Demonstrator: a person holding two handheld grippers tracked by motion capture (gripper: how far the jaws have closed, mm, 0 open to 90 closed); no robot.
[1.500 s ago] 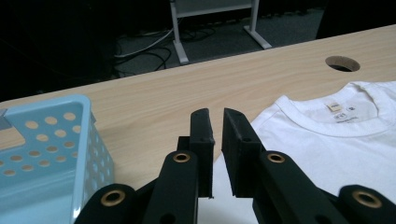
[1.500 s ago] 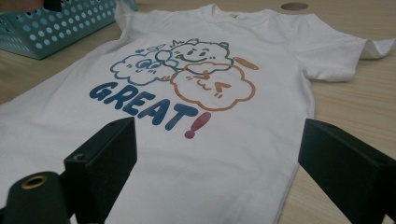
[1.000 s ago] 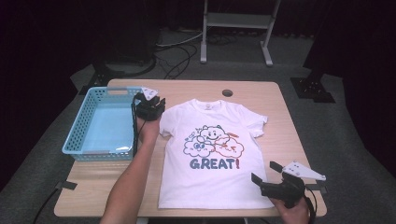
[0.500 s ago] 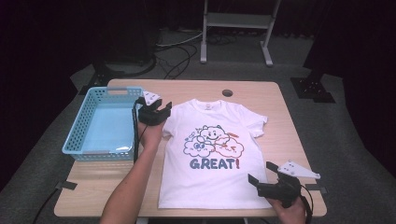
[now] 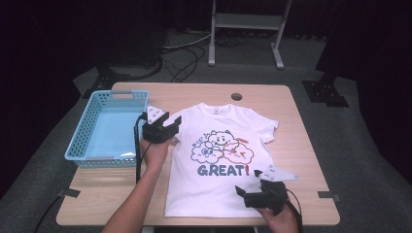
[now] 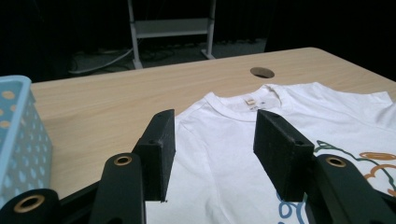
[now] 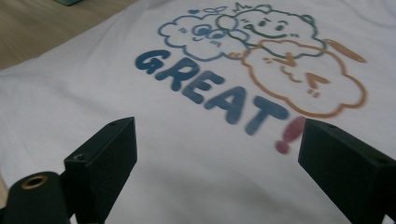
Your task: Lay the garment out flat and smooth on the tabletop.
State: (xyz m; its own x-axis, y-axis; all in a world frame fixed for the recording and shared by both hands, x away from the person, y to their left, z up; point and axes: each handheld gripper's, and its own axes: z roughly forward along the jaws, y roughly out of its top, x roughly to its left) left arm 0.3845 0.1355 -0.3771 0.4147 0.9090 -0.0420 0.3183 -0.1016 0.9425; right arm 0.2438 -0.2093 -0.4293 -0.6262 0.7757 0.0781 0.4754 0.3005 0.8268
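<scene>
High view: a white T-shirt [image 5: 221, 160] is laid flat, print side up, on the wooden table [image 5: 301, 145], with the left gripper [image 5: 167, 127] held over its sleeve edge on the side of the blue basket [image 5: 104, 128] and the right gripper [image 5: 250, 187] held over its lower hem. Along the left gripper's own camera, the two black jaws are seen parted, with nothing clamped between them; they have just been opening. Between and below those jaws the shirt's shoulder and sleeve are spread, the neckline with its small label lies just ahead of the jaw tips, and the round hole in the table [image 6: 262, 72] is seen well beyond them. To the outside of the left-hand jaw, bare table is seen, and then the basket wall at the frame's edge. Along the right gripper's camera, the jaws are set wide apart and released, with only flat white cloth between them. Ahead of those jaws, the blue word GREAT with its red exclamation mark is printed, and the cloud figures are drawn farther on. No cloth is pinched by either pair of jaws.
</scene>
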